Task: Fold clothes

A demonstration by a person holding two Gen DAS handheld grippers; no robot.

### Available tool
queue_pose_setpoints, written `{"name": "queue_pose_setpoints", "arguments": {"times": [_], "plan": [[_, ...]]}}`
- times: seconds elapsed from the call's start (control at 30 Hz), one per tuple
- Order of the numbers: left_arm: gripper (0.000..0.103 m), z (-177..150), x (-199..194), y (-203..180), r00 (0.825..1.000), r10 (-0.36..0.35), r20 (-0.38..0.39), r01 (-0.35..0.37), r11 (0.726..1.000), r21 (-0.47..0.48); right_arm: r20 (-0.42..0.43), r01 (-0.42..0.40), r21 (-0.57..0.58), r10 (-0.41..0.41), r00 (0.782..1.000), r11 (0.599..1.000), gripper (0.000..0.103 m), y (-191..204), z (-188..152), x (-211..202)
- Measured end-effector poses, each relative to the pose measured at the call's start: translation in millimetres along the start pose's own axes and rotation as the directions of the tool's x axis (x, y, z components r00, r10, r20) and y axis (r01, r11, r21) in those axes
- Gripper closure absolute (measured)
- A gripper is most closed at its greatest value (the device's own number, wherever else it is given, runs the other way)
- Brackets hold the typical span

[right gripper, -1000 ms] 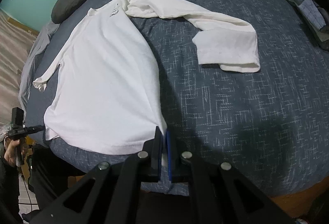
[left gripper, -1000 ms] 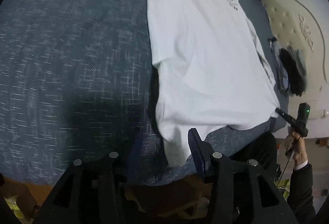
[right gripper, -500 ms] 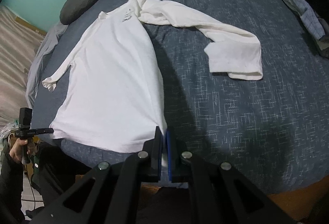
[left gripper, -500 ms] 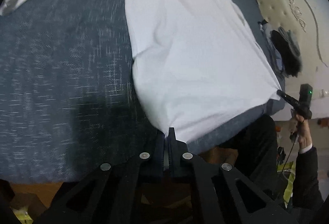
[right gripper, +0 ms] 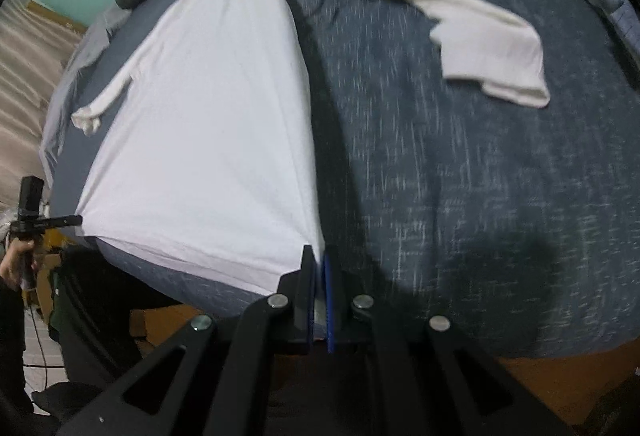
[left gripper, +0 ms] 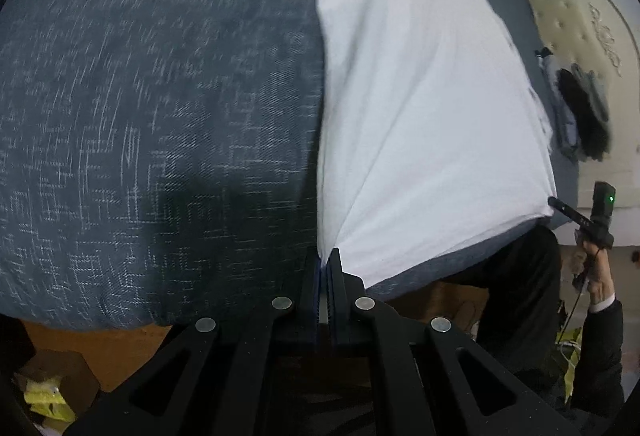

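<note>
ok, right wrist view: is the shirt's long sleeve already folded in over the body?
No. The sleeve lies stretched out sideways on the blue bedspread, clear of the white shirt body.

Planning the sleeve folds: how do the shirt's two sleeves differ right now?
The long sleeve stretches far across the blue bedspread, its wide cuff doubled over; the other sleeve lies close beside the shirt body, ending in a small bunched cuff. Both are white and lie unfolded.
</note>
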State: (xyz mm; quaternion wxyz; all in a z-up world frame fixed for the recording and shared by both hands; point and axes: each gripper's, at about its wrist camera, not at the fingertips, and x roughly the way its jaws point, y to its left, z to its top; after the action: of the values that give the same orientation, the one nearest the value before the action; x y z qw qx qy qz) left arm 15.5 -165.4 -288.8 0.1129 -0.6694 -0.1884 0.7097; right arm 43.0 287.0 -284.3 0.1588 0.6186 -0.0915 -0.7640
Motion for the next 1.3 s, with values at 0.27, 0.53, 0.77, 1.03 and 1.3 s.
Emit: {"name": "queue_pose_setpoints", "arguments": {"times": [0.27,0.53,0.77,1.03,1.3], "plan": [[0.097,2.4,10.9,-4.1,0.999,0.043,0.003,-0.043,0.999,-0.015,-0.038,-0.008,-0.010,0.007,0.999,1.000,0.097,5.2,-0.8,11.1],[0.081,3.3,-15.1,-12.1,0.997,0.068,0.032,-0.067,0.997,-0.041,-0.044,-0.010,-0.044,0.008,0.999,0.999,0.090,9.9,4.9,-3.2],[0.075,61.3,-53.8,-29.7,0.981,0.067,0.181,-0.067,0.998,-0.005,0.089,-0.034,-0.036,0.037,0.995,0.999,0.078,15.2,68.3,-21.7],[0.074,166.7,-54.3,-62.7,0.960,0.064,0.272,-0.089,0.993,0.080,0.209,-0.058,-0.041,0.065,0.976,0.997,0.071,20.1,153.9,-22.8],[0.065,297.4,-29.0,-75.3,0.943,0.049,0.328,-0.087,0.991,0.102,0.238,-0.055,-0.072,0.071,0.969,0.996,0.058,28.7,276.6,16.6]]}}
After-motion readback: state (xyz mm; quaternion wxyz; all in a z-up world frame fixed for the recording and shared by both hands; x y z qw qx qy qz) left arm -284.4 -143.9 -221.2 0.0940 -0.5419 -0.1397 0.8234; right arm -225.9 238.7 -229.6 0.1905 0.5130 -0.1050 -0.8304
